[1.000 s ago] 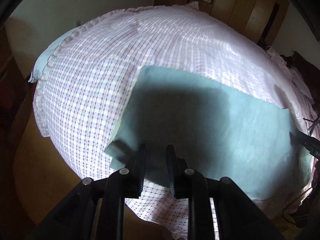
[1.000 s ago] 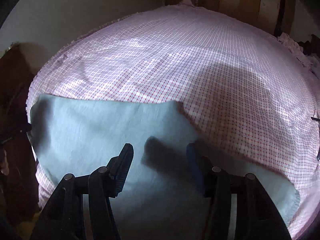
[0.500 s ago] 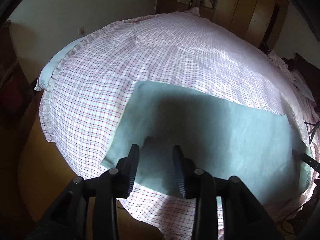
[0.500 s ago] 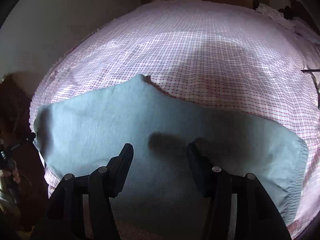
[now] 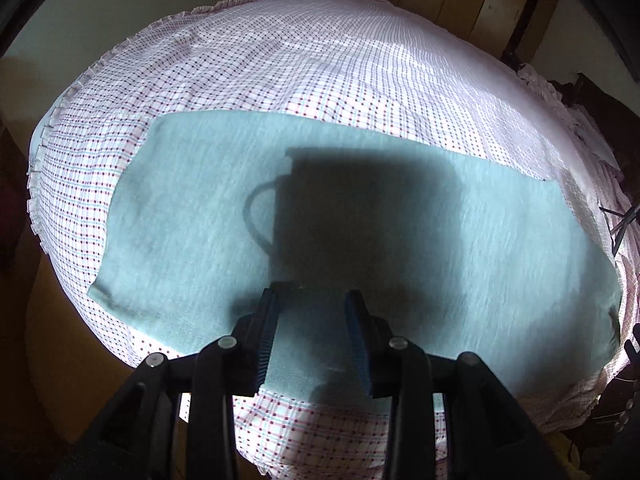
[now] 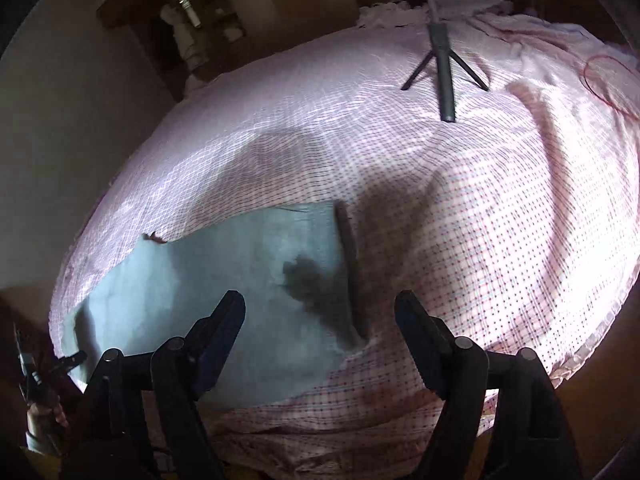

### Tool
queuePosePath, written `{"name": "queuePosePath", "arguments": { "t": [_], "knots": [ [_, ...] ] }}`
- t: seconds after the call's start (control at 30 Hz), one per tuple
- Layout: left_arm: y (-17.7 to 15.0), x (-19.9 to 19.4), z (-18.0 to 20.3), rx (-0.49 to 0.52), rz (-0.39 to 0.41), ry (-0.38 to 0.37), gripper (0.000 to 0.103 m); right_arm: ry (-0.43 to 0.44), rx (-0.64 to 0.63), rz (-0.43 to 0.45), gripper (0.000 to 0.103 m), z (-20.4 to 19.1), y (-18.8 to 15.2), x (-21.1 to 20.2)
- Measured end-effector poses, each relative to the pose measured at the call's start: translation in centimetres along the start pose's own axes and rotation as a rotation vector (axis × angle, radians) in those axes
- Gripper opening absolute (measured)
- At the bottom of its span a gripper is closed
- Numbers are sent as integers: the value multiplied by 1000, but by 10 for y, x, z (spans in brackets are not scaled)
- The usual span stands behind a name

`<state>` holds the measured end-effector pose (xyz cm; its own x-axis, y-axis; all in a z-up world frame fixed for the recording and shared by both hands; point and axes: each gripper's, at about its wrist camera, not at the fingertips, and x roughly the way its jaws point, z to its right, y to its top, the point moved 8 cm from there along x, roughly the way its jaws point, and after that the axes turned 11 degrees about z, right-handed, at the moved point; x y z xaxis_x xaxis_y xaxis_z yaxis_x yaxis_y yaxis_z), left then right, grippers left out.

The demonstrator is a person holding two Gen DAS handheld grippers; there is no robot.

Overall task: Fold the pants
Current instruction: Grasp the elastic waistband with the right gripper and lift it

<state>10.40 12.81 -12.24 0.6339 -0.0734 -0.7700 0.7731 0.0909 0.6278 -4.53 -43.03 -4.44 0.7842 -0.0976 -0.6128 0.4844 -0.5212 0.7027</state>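
Light teal pants (image 5: 460, 240) lie flat in a long folded strip across the checked bed sheet (image 5: 320, 60). My left gripper (image 5: 314, 308) hovers over the middle of their near edge, open by a narrow gap, with no cloth pinched. In the right wrist view the pants (image 6: 240, 272) end at a dark waistband edge (image 6: 350, 272). My right gripper (image 6: 320, 300) hangs above that end. Its jaws are opening wide and nothing is between them. The left gripper (image 6: 68, 360) shows small at the pants' far end, held by a hand (image 6: 44, 412).
A tripod (image 6: 444, 60) with a phone on top stands on the bed sheet (image 6: 480, 220) beyond the pants. A red cord (image 6: 608, 80) loops at the far right. Wooden wardrobes (image 5: 480, 0) stand behind the bed. The sheet's frilled edge (image 5: 44, 184) drops off at the left.
My left gripper slid from the pants' left corner toward the middle and opened a little. My right gripper swung right to the waistband end, rolled, and spread its jaws wider.
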Motion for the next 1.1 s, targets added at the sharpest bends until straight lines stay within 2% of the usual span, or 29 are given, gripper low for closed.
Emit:
{"name": "queuePosePath", "arguments": {
  "t": [0.07, 0.13, 0.23, 0.3, 0.4, 0.5, 0.57, 0.7, 0.9, 1.1],
  "knots": [
    [-1, 2, 4, 14, -5, 5, 36, 24, 27, 12, 73, 4, -3, 7],
    [-2, 3, 8, 26, -5, 6, 36, 89, 46, 34, 73, 1, -4, 16],
    [-2, 6, 9, 43, -6, 18, 36, 205, 140, 89, 73, -2, -1, 26],
    [-2, 8, 9, 44, -11, 24, 36, 239, 162, 101, 73, -6, 2, 33],
    [-1, 12, 9, 41, -17, 35, 37, 239, 80, 82, 73, -19, 2, 45],
    [-1, 15, 9, 38, -17, 42, 38, 200, 35, 34, 73, -19, -10, 60],
    [0, 16, 9, 43, -17, 44, 39, 193, 59, -14, 73, -13, -21, 69],
    [2, 18, 8, 35, -18, 36, 39, 238, 107, -47, 73, -8, -36, 64],
    [1, 18, 7, 29, -15, 36, 39, 362, 216, -74, 72, -22, -45, 50],
    [0, 16, 8, 28, -7, 31, 40, 329, 222, -75, 70, -25, -48, 67]
  ]
}}
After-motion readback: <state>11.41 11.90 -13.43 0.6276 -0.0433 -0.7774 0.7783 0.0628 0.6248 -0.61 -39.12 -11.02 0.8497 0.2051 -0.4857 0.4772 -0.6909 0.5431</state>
